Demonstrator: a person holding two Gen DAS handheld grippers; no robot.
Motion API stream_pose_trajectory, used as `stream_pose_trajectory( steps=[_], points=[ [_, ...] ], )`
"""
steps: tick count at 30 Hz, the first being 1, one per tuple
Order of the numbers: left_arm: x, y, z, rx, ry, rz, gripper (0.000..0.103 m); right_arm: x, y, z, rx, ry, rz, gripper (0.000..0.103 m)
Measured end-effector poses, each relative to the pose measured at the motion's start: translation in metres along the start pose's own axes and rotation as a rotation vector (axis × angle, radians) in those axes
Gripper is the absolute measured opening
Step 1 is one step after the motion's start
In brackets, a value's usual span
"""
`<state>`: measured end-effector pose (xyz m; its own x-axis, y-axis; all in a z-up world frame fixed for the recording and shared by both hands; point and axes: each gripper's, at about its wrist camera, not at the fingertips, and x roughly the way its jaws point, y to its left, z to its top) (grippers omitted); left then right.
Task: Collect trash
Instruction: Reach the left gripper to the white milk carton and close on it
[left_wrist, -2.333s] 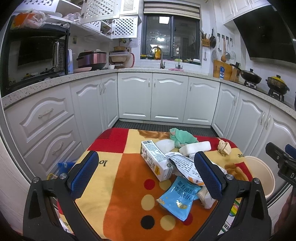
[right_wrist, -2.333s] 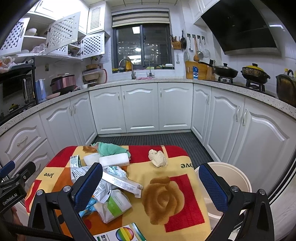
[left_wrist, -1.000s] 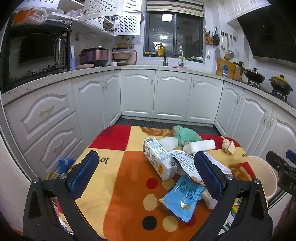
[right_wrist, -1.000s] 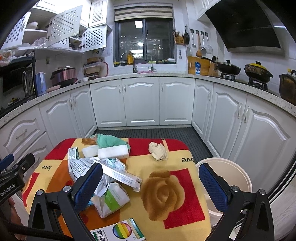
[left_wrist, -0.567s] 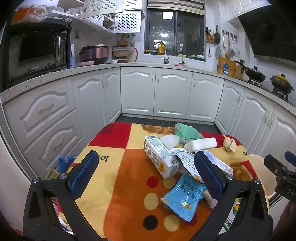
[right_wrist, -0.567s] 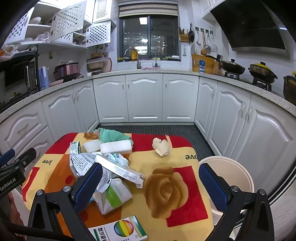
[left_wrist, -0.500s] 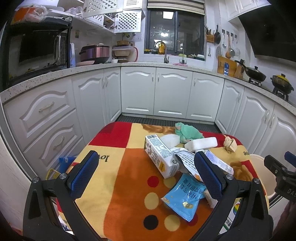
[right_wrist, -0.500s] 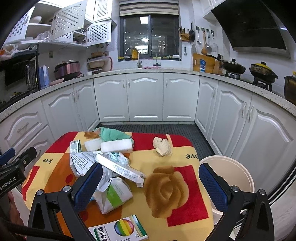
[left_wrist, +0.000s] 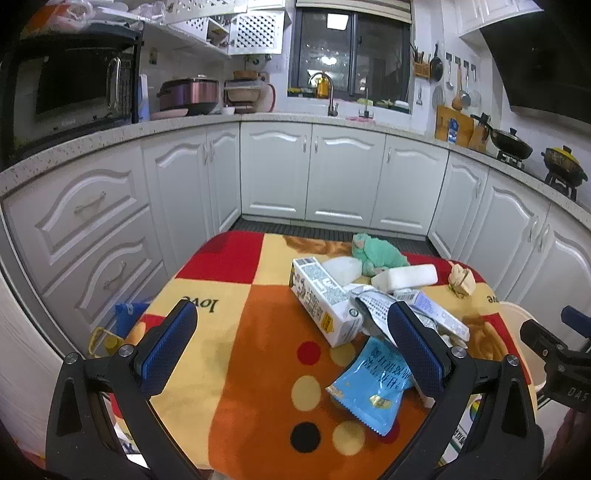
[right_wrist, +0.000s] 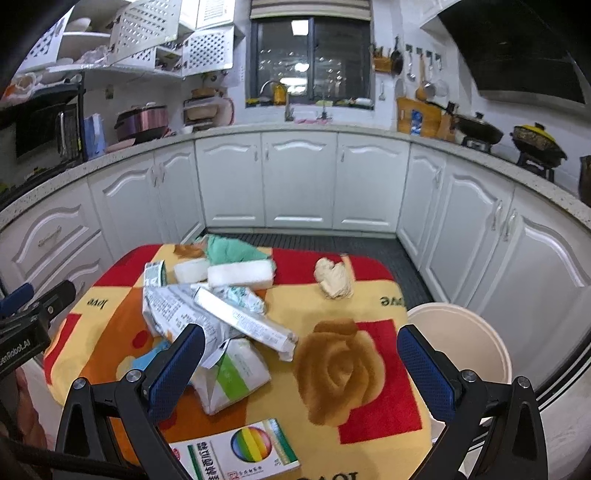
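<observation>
Trash lies piled on a table with a red, orange and yellow cloth (left_wrist: 258, 332): a white carton (left_wrist: 321, 302), a blue snack bag (left_wrist: 369, 380), a long flat box (right_wrist: 243, 317), a white and green packet (right_wrist: 232, 373), white foam blocks (right_wrist: 240, 275), a green cloth (right_wrist: 229, 249) and a crumpled tissue (right_wrist: 334, 277). A cream bin (right_wrist: 461, 336) stands at the table's right edge. My left gripper (left_wrist: 291, 347) is open above the near left of the table. My right gripper (right_wrist: 303, 369) is open above the near right.
A colourful printed box (right_wrist: 236, 458) lies at the near table edge. White cabinets (left_wrist: 343, 177) and a speckled counter ring the room. A dark mat (right_wrist: 314, 240) covers the floor beyond the table. A blue bag (left_wrist: 125, 314) sits on the floor at the left.
Both grippers have drifted slightly forward and lower toward the table, so the trash looks a little closer. Both stay open and nothing on the table has moved.
</observation>
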<state>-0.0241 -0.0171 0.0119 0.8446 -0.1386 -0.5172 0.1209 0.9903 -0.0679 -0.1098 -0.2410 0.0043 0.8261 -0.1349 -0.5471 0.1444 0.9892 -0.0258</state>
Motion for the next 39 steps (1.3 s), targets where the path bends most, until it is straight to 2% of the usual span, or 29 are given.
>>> stream_pose_trajectory(
  steps=[5,9,12,16,19,23,31,36,39],
  points=[
    [0.005,0.005,-0.003,0.022,0.04,-0.045,0.103,0.01,0.002,-0.004,-0.027,0.045,0.015,0.103],
    [0.015,0.005,-0.004,0.062,0.065,-0.031,0.103,0.02,0.002,-0.005,-0.053,0.082,0.065,0.103],
    [0.026,0.009,0.0,0.048,0.094,-0.043,0.103,0.029,0.004,-0.004,-0.077,0.107,0.105,0.103],
    [0.05,0.013,0.013,0.005,0.158,-0.041,0.103,0.038,0.005,0.003,-0.104,0.11,0.107,0.103],
    [0.072,0.014,0.024,-0.024,0.204,-0.041,0.103,0.049,0.002,0.01,-0.088,0.133,0.149,0.099],
    [0.101,0.013,0.036,-0.058,0.256,-0.051,0.103,0.071,-0.003,0.018,-0.063,0.168,0.166,0.099],
    [0.151,-0.007,0.047,-0.051,0.335,-0.06,0.103,0.116,-0.015,0.037,0.037,0.238,0.215,0.099],
    [0.176,-0.005,0.049,-0.113,0.41,-0.086,0.103,0.143,-0.004,0.057,0.049,0.268,0.269,0.101],
    [0.179,-0.001,0.05,-0.112,0.408,-0.078,0.102,0.161,0.008,0.065,0.027,0.298,0.314,0.101]
  ],
)
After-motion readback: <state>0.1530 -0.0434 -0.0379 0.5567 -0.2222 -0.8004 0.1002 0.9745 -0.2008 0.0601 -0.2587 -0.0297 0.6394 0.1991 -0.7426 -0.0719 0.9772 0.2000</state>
